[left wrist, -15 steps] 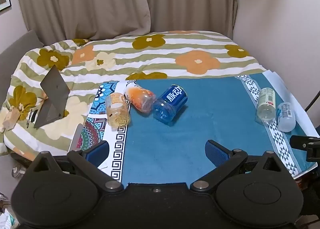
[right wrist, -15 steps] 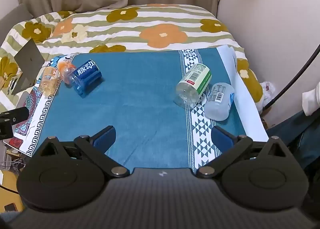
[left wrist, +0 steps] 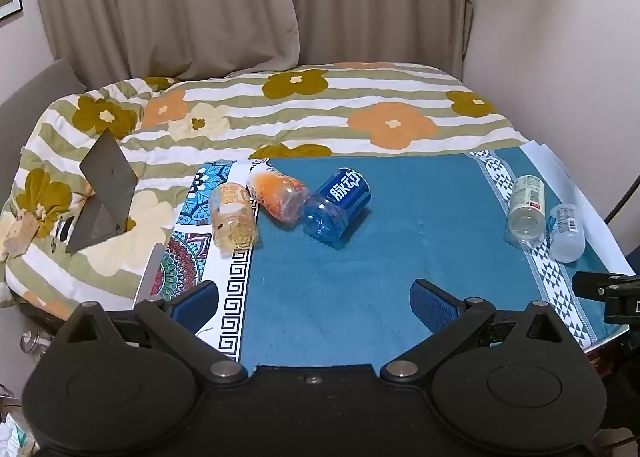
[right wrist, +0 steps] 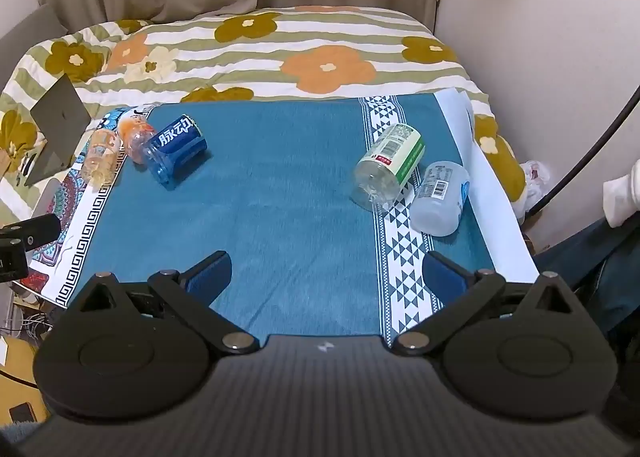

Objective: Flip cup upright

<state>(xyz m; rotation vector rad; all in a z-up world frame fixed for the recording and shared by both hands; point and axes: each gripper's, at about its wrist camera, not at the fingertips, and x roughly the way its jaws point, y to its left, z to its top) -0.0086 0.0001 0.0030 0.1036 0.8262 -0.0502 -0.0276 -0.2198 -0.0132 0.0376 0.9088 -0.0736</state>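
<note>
Several cut-bottle cups lie on their sides on a blue cloth (left wrist: 400, 249). At the left are a yellow cup (left wrist: 234, 221), an orange cup (left wrist: 278, 197) and a blue cup (left wrist: 336, 207), the orange and blue touching. At the right are a green-label clear cup (right wrist: 390, 167) and a frosted clear cup (right wrist: 440, 197), side by side. They also show in the left wrist view: green-label cup (left wrist: 526, 211), frosted cup (left wrist: 566, 231). My left gripper (left wrist: 314, 305) is open and empty, well short of the left group. My right gripper (right wrist: 326, 277) is open and empty, short of the right pair.
A patterned mat (left wrist: 188, 257) lies under the cloth's left edge. A flowered striped quilt (left wrist: 320, 113) covers the bed behind. A grey folded stand (left wrist: 104, 193) sits on the quilt at left. Curtains and a wall close the back and right. A leg (right wrist: 600, 257) shows at right.
</note>
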